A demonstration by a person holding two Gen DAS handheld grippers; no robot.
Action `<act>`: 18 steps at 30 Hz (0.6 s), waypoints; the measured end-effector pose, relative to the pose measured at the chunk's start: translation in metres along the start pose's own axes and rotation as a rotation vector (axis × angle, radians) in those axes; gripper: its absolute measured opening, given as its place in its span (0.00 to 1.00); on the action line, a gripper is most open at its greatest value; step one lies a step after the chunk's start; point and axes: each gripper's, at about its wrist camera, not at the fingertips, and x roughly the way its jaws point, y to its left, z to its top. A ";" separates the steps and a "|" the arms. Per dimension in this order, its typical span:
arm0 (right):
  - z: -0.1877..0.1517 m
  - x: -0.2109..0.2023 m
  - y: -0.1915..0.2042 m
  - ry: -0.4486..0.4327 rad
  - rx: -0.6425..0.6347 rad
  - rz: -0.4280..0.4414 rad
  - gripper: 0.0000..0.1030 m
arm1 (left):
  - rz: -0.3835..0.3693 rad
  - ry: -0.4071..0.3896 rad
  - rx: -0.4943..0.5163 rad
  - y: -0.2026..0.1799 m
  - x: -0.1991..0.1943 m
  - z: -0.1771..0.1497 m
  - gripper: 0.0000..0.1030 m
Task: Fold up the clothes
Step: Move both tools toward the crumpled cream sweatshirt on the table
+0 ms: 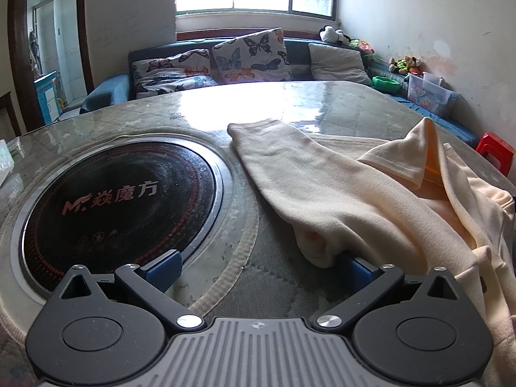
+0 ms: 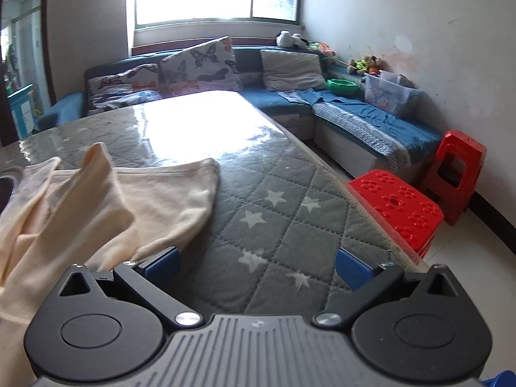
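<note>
Lying rumpled on the table (image 2: 290, 219) between the two, the cream garment (image 1: 322, 187) runs lengthwise away from the left gripper (image 1: 258, 266), whose spread jaws seem nearer than the equally spread right gripper (image 2: 256, 266).

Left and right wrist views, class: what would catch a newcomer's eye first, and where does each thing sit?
The cream garment lies crumpled on the quilted table, between the two open grippers: right of the left gripper, left of the right gripper. A round black cooktop with red lettering is set into the table's left side. Bright red stools stand on the floor off the table's right edge.
</note>
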 end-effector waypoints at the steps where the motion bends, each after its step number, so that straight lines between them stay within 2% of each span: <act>1: -0.001 -0.003 0.001 -0.002 -0.006 0.009 1.00 | 0.003 0.003 0.001 0.000 -0.001 0.000 1.00; 6: -0.007 -0.016 0.004 -0.011 -0.034 0.055 1.00 | 0.039 0.025 -0.020 -0.003 -0.004 0.001 1.00; 8: -0.009 -0.021 0.005 -0.015 -0.046 0.073 1.00 | 0.048 -0.006 -0.039 -0.001 -0.019 -0.003 1.00; 11: -0.013 -0.028 0.007 -0.021 -0.063 0.100 1.00 | 0.064 0.002 -0.034 -0.009 -0.018 0.005 1.00; 18: -0.021 -0.045 0.016 -0.022 -0.078 0.153 1.00 | 0.069 -0.044 -0.064 -0.018 -0.042 -0.007 1.00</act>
